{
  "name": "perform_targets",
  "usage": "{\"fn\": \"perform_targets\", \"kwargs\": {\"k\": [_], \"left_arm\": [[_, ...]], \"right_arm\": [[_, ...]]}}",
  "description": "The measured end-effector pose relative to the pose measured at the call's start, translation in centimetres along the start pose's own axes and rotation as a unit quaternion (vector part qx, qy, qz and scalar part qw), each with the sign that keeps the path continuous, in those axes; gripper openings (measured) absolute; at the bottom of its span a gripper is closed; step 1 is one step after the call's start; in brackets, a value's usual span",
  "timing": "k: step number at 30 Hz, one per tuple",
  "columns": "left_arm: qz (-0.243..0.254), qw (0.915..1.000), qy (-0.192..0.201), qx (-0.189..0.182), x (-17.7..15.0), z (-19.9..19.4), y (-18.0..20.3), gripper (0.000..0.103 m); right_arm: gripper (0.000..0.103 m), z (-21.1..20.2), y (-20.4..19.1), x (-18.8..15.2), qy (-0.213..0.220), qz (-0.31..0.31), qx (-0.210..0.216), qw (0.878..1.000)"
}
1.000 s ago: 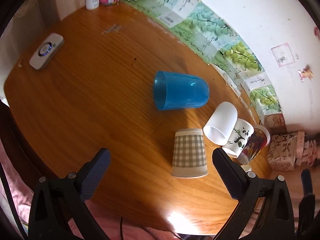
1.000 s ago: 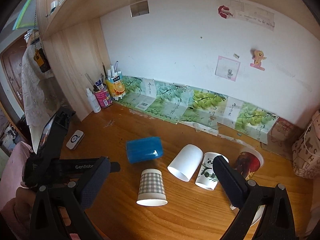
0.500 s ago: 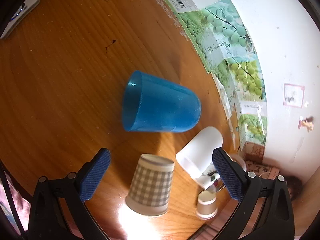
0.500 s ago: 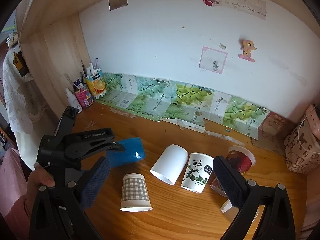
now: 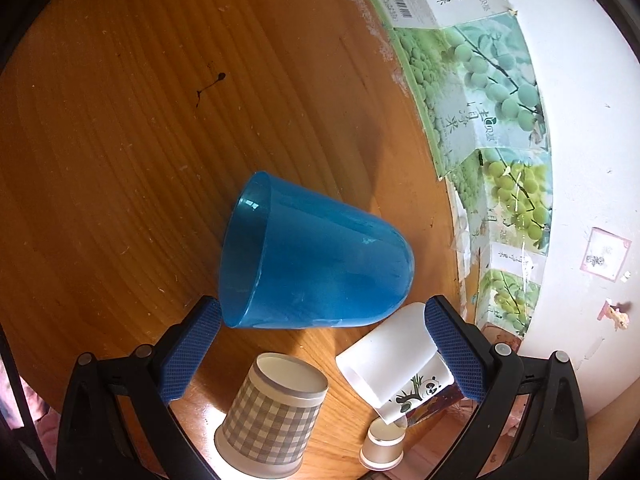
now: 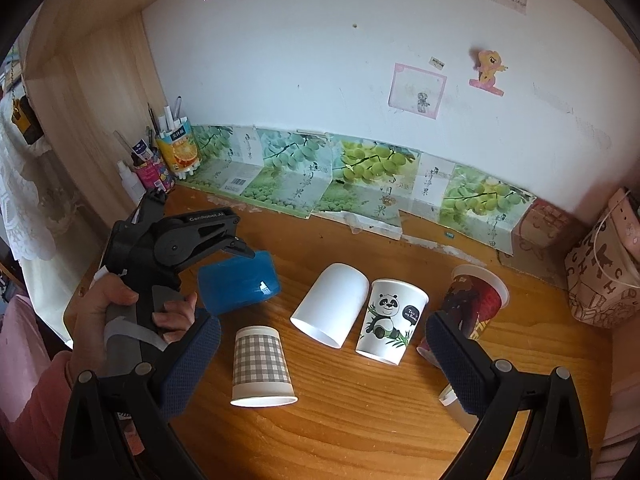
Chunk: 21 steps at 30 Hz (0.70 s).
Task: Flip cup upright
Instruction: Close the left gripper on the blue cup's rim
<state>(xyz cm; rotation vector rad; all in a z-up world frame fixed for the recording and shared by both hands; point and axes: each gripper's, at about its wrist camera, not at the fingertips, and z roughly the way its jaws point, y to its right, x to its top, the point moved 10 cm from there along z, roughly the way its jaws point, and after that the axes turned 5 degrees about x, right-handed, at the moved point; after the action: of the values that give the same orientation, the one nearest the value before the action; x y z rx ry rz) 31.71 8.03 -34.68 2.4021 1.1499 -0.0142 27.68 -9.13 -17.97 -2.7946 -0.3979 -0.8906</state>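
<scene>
A blue plastic cup (image 5: 316,264) lies on its side on the wooden table (image 5: 120,140), mouth to the left; it also shows in the right wrist view (image 6: 240,282). My left gripper (image 5: 320,336) is open just above it, its fingers at either end of the cup without gripping. In the right wrist view the left gripper (image 6: 236,246) hovers over the cup. My right gripper (image 6: 320,356) is open and empty, held back above the table's front. A checked paper cup (image 6: 260,364) stands upside down. A white cup (image 6: 330,304) lies on its side.
A panda cup (image 6: 390,320) and a red printed cup (image 6: 472,304) lean beside the white cup. A small white cup (image 5: 382,446) sits near the front. Grape-print cartons (image 6: 360,184) line the wall. A pen holder and bottles (image 6: 168,160) stand back left, a patterned bag (image 6: 604,280) right.
My left gripper has moved forward and down over the blue cup, which now fills its view between the fingers. The right gripper has shifted only slightly.
</scene>
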Motion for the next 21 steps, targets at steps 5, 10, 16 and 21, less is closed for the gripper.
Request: {"fn": "perform_targets", "kwargs": {"k": [5,10,16,21], "left_arm": [[-0.005,0.9999,-0.012,0.006,0.4,0.9,-0.2,0.102],[-0.003,0.9998,-0.02,0.008,0.6,1.0,0.0,0.101],[0.01,0.9998,-0.013,0.006,1.3,0.5,0.5,0.09],[0.028,0.9995,-0.011,-0.014,1.7,-0.1,1.4,0.072]], "right_arm": [[0.103,0.2,0.4,-0.2,-0.003,0.02,-0.003,1.0],[0.103,0.3,1.2,-0.7,-0.005,0.041,-0.013,0.999],[0.103,0.4,1.9,-1.4,-0.009,0.078,-0.016,0.997],[0.103,0.2,2.1,-1.6,-0.005,0.09,-0.024,0.996]]}}
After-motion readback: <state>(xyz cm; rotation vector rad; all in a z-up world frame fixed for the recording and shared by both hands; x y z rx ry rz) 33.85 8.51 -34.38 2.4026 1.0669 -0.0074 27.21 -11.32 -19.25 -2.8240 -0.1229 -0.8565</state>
